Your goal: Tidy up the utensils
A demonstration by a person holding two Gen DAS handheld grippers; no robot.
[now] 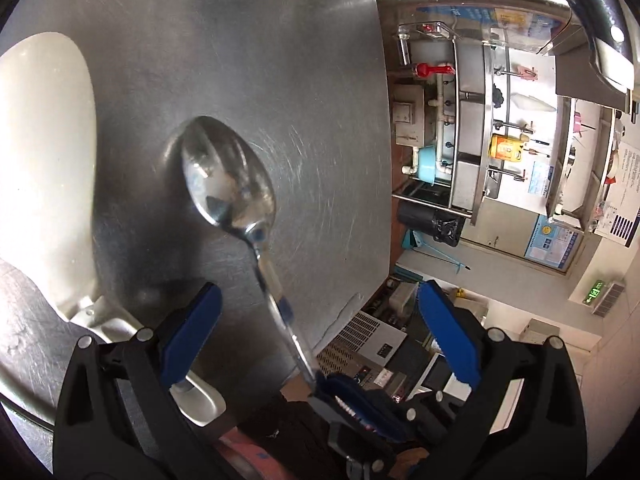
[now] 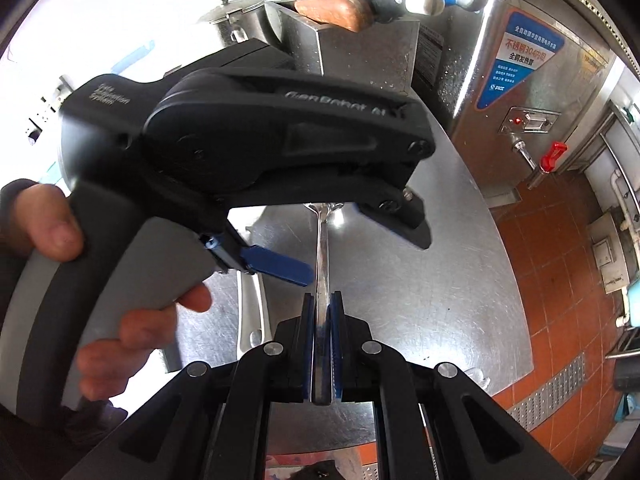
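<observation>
I had the right gripper (image 2: 322,320) clamped on the handle of a metal spoon (image 1: 230,176), its blue fingers (image 2: 307,320) pressed together on either side of the steel shaft. In the right wrist view the handle ran straight away from the pads toward the far side of the counter (image 2: 440,280), and its bowl end was hidden behind the body of the left gripper, which crossed the upper middle of that picture.

The left gripper (image 1: 320,340) had its fingers (image 1: 448,332) standing well apart, with nothing pressed between them. From its own camera I saw the spoon bowl held above the brushed steel counter (image 1: 260,40), concave side facing the lens, with the handle slanting down and to the right between the open pads to the right gripper's blue tips (image 1: 356,404) near the bottom edge. I could not tell whether the spoon touched the surface.

A pale ladle or serving spoon (image 1: 44,160) lay at the left of that view, its handle passing under the left finger. A person's hand (image 2: 100,312) wrapped the grey grip of the left gripper. At the far side stood a steel holder (image 2: 360,52) with a wooden handle (image 2: 332,10) and other handles sticking out, and a stainless water boiler (image 2: 520,80) to its right.
</observation>
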